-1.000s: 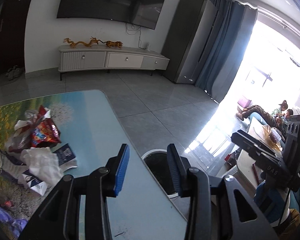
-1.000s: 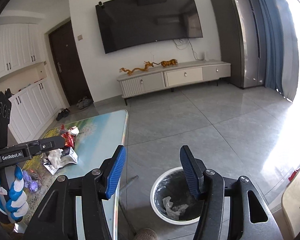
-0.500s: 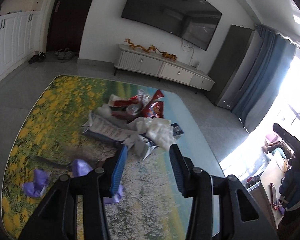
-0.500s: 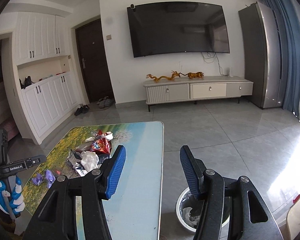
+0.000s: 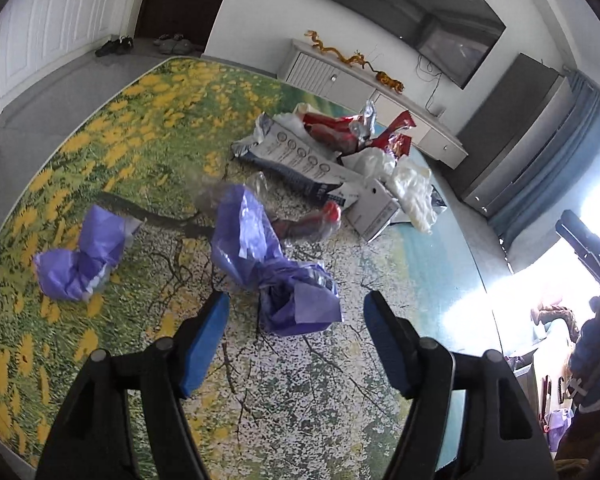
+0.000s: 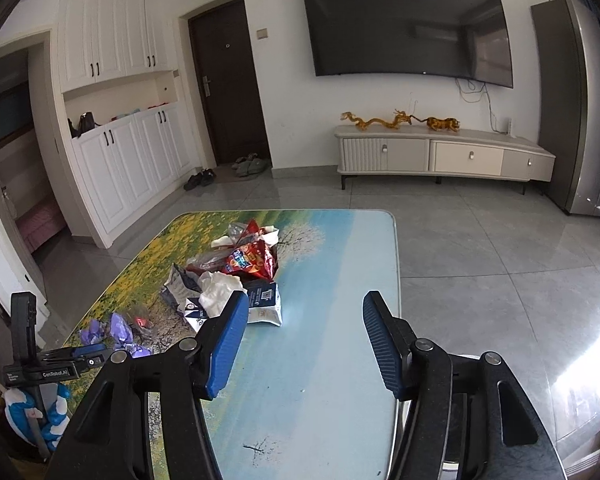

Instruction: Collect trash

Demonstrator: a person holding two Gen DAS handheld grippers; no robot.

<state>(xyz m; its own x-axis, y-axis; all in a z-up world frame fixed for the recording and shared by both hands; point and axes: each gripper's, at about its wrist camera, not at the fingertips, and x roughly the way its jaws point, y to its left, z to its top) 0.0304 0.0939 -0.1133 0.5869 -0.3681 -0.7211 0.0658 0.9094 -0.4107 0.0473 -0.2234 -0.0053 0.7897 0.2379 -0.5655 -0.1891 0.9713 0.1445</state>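
Trash lies on a table (image 5: 148, 128) with a printed flower scene. In the left wrist view a crumpled purple wrapper (image 5: 276, 272) lies just ahead of my open, empty left gripper (image 5: 296, 320), between its fingers. A second purple wad (image 5: 80, 256) lies to the left. Farther off lie a grey-white packet (image 5: 300, 160), red snack bags (image 5: 340, 132), white crumpled plastic (image 5: 412, 192) and a small white box (image 5: 374, 208). My right gripper (image 6: 304, 336) is open and empty above the table's near end; the trash pile (image 6: 236, 276) lies ahead to its left.
The left gripper's handle (image 6: 40, 368) shows at the lower left of the right wrist view. A white TV cabinet (image 6: 444, 156) stands against the far wall under a TV (image 6: 408, 28). Grey tiled floor (image 6: 500, 248) lies right of the table.
Both grippers swung left from the floor bin towards the table. The left gripper came down close over the purple wrapper and its jaws opened wider. The bin left both views.
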